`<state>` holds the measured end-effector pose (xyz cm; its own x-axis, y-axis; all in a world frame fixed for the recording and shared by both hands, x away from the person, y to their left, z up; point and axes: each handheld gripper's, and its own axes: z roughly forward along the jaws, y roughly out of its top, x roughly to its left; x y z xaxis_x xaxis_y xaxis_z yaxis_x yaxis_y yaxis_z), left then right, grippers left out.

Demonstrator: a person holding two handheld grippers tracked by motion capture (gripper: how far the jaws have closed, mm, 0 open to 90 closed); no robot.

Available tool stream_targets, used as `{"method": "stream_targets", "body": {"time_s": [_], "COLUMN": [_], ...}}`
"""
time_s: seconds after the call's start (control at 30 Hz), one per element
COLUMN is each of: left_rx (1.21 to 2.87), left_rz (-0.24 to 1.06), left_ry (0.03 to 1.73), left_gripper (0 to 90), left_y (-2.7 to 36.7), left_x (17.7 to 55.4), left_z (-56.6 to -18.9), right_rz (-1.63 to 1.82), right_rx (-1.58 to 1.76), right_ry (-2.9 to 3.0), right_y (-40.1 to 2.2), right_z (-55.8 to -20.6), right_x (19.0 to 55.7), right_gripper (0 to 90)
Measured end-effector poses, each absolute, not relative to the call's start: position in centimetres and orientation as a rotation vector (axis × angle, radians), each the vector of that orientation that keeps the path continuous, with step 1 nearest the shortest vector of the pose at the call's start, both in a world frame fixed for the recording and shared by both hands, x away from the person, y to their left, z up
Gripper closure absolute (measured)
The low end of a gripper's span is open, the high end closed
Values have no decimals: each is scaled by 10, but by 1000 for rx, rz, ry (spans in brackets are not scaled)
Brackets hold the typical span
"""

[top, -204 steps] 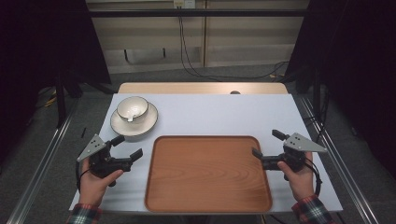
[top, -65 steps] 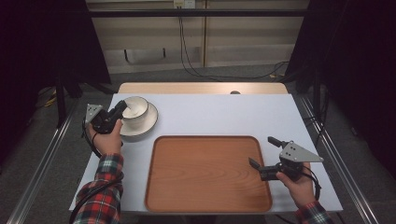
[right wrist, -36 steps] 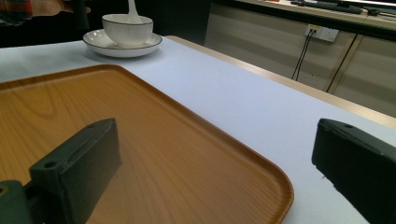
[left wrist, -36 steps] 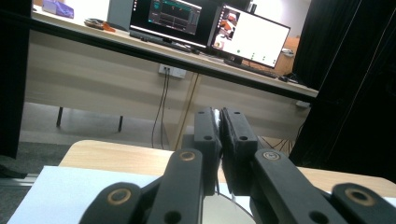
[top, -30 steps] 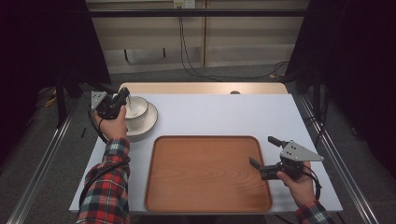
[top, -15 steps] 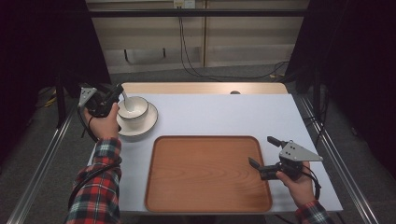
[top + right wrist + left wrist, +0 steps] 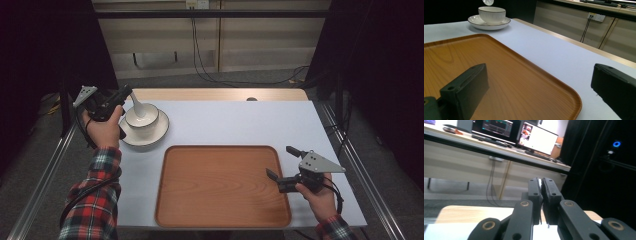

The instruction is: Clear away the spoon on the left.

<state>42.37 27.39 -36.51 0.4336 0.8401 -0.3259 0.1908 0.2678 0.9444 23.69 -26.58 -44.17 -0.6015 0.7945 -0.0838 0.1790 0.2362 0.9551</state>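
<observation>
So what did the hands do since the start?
The left gripper went from beside the tray up to the bowl, shut on the white spoon and is lifting it out. The right gripper, tray, bowl and saucer stayed put.

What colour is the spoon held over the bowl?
White, like the bowl; the spoon shows best in the high view.

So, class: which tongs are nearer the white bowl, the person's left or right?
Left. The left tongs hold a white spoon just over the bowl; the right tongs sit open, far across the wooden tray.
</observation>
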Motion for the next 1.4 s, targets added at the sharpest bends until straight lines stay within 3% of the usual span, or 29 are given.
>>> {"method": "stream_targets", "body": {"time_s": [0.57,1.4], "left_rx": [1328,1450], "left_rz": [402,276], "left_ry": [1006,898], "left_gripper": [858,858], "left_y": [259,233], "left_x": [410,384], "left_z": [-355,-365], "right_rz": [1385,1380], "right_rx": [884,878], "right_ry": [1937,1952], "right_y": [-266,-264], "right_z": [-442,-442], "right_x": [237,237], "right_gripper": [10,10]}}
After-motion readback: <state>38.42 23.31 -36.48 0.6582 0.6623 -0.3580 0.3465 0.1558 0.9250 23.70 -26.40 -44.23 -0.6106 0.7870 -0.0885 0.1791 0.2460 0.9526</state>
